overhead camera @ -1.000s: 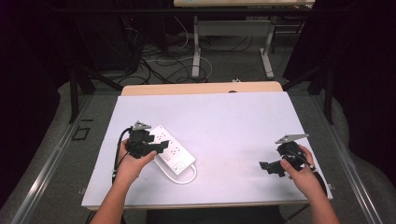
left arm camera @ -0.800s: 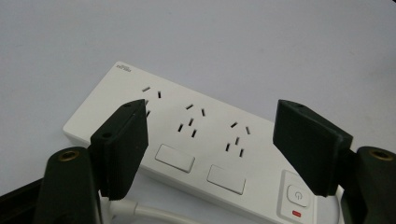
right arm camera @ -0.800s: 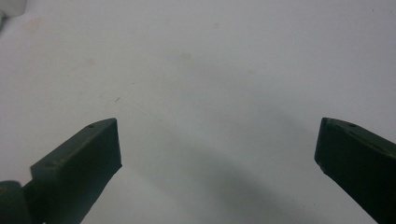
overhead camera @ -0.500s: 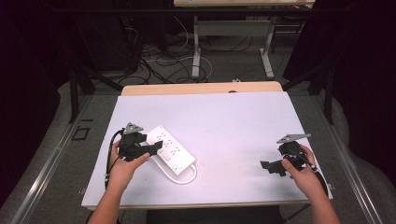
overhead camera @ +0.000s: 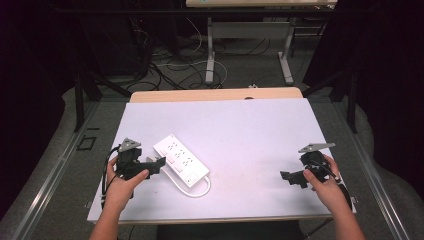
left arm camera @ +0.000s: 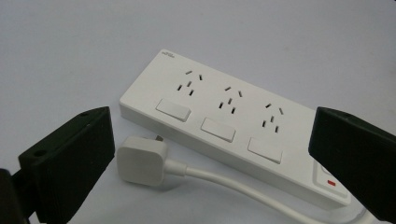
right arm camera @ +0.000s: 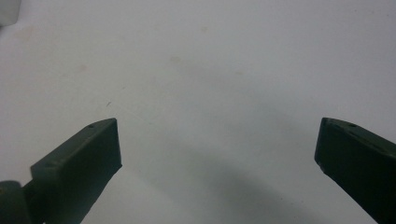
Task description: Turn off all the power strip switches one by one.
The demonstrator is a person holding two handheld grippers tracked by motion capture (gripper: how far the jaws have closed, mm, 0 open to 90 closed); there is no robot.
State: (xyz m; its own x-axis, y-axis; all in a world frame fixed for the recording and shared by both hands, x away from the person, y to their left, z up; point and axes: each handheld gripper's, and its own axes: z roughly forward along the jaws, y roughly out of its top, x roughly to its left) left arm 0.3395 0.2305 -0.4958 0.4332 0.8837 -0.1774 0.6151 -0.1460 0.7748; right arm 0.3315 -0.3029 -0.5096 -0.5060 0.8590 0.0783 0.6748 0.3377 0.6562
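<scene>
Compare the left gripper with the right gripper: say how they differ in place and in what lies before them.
The left gripper sits at the table's left, close beside the white power strip; the right gripper sits at the far right, well apart from it. In the left gripper view, the strip and its plug lie ahead of the jaws; the right gripper faces bare tabletop. Both are black, hand-held, with jaws wide open and nothing between them.

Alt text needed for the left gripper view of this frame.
A white three-outlet power strip lies on a pale table, its white plug and cord beside it. The left gripper has its two black jaws wide open in the foreground, touching nothing.
</scene>
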